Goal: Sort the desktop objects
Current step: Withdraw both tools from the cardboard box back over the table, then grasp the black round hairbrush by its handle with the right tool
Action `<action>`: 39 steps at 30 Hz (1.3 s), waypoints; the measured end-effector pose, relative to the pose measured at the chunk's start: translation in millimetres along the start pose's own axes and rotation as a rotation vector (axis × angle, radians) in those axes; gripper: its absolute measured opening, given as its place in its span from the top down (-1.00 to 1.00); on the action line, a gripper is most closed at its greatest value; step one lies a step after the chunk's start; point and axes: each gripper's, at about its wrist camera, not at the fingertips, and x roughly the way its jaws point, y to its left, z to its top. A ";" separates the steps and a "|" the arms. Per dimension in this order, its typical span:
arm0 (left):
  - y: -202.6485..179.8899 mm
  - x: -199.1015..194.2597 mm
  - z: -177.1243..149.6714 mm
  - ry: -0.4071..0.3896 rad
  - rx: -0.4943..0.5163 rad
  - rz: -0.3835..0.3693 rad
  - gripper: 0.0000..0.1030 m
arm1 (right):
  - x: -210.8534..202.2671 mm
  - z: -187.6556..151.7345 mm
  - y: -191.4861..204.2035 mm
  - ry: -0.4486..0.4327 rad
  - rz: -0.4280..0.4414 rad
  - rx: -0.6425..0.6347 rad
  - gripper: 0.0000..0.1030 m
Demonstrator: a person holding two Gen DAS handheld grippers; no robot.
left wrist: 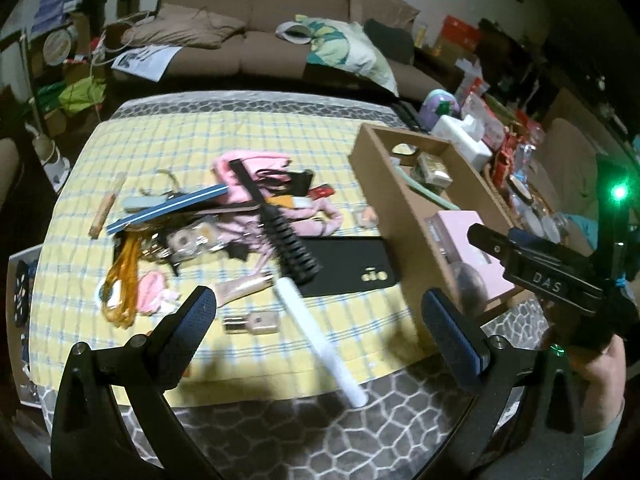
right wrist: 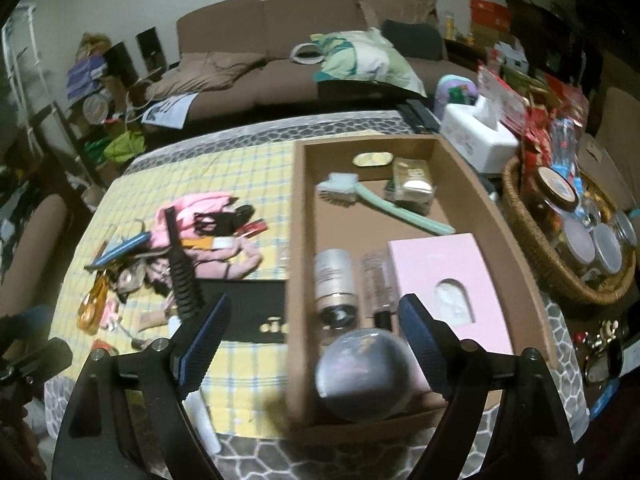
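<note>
Left wrist view: the left gripper (left wrist: 318, 312) hovers with its jaws spread wide and empty above the near edge of the yellow checked cloth (left wrist: 240, 136). Directly ahead lies a white tube (left wrist: 320, 340), its long axis running from upper left to lower right, the far end tucked under a black comb (left wrist: 276, 220) and the near end pointing off the cloth toward the camera. It looks light, rigid and smooth, so likely slippery; a pinch across its bare middle seems the safest hold. A small nail polish bottle (left wrist: 256, 323) lies on its side just left of the tube, cap pointing left; glass, probably fragile. Beyond, a heap of pink fabric (left wrist: 256, 176), an orange cord (left wrist: 120, 280) and a black phone case (left wrist: 348, 266) awaits sorting. The cardboard box (left wrist: 400, 208) stands to the right, with the right gripper (left wrist: 496, 246) over it.

Right wrist view: the right gripper (right wrist: 316, 344) hangs wide open over the near end of the cardboard box (right wrist: 298, 240), gripping nothing. Between its fingers sits a round, blurred dark ball (right wrist: 362, 372), apparently resting inside the box. Behind it two bottles (right wrist: 334, 284) lie lengthwise beside a pink carton (right wrist: 444, 276). A green brush (right wrist: 384, 202) lies diagonally, head toward the far left, handle toward the near right.
</note>
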 end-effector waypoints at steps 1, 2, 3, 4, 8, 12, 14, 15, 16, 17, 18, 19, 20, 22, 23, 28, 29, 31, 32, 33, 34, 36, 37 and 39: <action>8.6 -0.1 -1.0 0.001 -0.008 0.004 -1.00 | 1.6 0.1 8.9 0.003 0.004 -0.017 -0.71; 17.0 -0.6 -2.0 0.000 -0.012 0.011 -1.00 | 2.7 0.0 13.6 0.004 0.006 -0.027 -0.71; 26.2 -1.2 -2.7 -0.002 -0.015 0.021 -1.00 | 5.0 0.6 24.6 0.006 0.010 -0.051 -0.71; 37.5 -1.5 -3.2 -0.005 -0.021 0.038 -1.00 | 6.1 0.5 29.9 0.006 0.015 -0.062 -0.71; 84.9 -1.4 -0.5 -0.018 -0.080 0.081 -1.00 | 17.1 4.0 60.5 0.020 0.057 -0.110 -0.71; 132.9 2.5 2.2 -0.029 -0.154 0.126 -1.00 | 33.1 10.9 85.9 0.034 0.115 -0.128 -0.71; 151.2 7.6 2.2 -0.030 -0.185 0.137 -1.00 | 41.9 13.6 94.9 0.042 0.148 -0.125 -0.71; 157.3 10.6 2.0 -0.027 -0.199 0.137 -1.00 | 48.2 15.5 99.5 0.046 0.165 -0.122 -0.71; 162.8 14.9 1.5 -0.024 -0.207 0.137 -0.99 | 52.7 16.4 102.6 0.049 0.174 -0.122 -0.69; 165.6 18.2 0.9 -0.021 -0.210 0.135 -0.99 | 61.6 17.8 108.1 0.059 0.183 -0.129 -0.68; 167.4 22.1 0.6 -0.018 -0.213 0.130 -0.99 | 67.4 18.1 110.5 0.067 0.183 -0.137 -0.67; 169.0 26.5 0.7 -0.012 -0.217 0.120 -0.99 | 73.3 18.2 113.4 0.074 0.180 -0.146 -0.65; 170.1 30.6 1.5 -0.004 -0.222 0.115 -0.99 | 82.9 17.8 118.2 0.084 0.178 -0.162 -0.61; 168.1 37.8 6.6 0.006 -0.206 0.120 -0.99 | 95.1 15.0 123.0 0.103 0.172 -0.183 -0.55; 165.6 40.2 10.4 0.005 -0.187 0.128 -0.99 | 102.4 12.9 125.8 0.113 0.172 -0.192 -0.51; 170.8 50.1 28.5 -0.006 -0.156 0.139 -0.99 | 141.1 6.8 136.7 0.179 0.167 -0.239 -0.38; 172.6 53.5 31.3 -0.004 -0.154 0.151 -0.99 | 147.9 5.6 139.2 0.187 0.155 -0.254 -0.38; 175.4 60.5 36.3 -0.002 -0.146 0.157 -0.99 | 158.8 3.6 140.2 0.206 0.139 -0.268 -0.38; 176.6 63.6 38.7 -0.003 -0.139 0.160 -0.99 | 165.5 2.7 140.3 0.219 0.134 -0.271 -0.38; 177.5 67.1 41.0 -0.004 -0.131 0.166 -0.99 | 173.1 1.3 139.8 0.236 0.130 -0.271 -0.38; 179.0 71.2 43.3 -0.002 -0.124 0.173 -0.99 | 177.5 0.3 138.9 0.246 0.130 -0.269 -0.34; 183.2 78.4 45.6 0.010 -0.132 0.167 -0.99 | 186.6 -1.8 137.1 0.262 0.139 -0.258 -0.33; 186.0 81.7 46.1 0.015 -0.140 0.161 -0.99 | 186.6 -1.4 136.9 0.257 0.142 -0.256 -0.26; 189.4 85.7 45.8 0.022 -0.150 0.155 -0.99 | 182.8 1.2 137.0 0.260 0.192 -0.241 0.28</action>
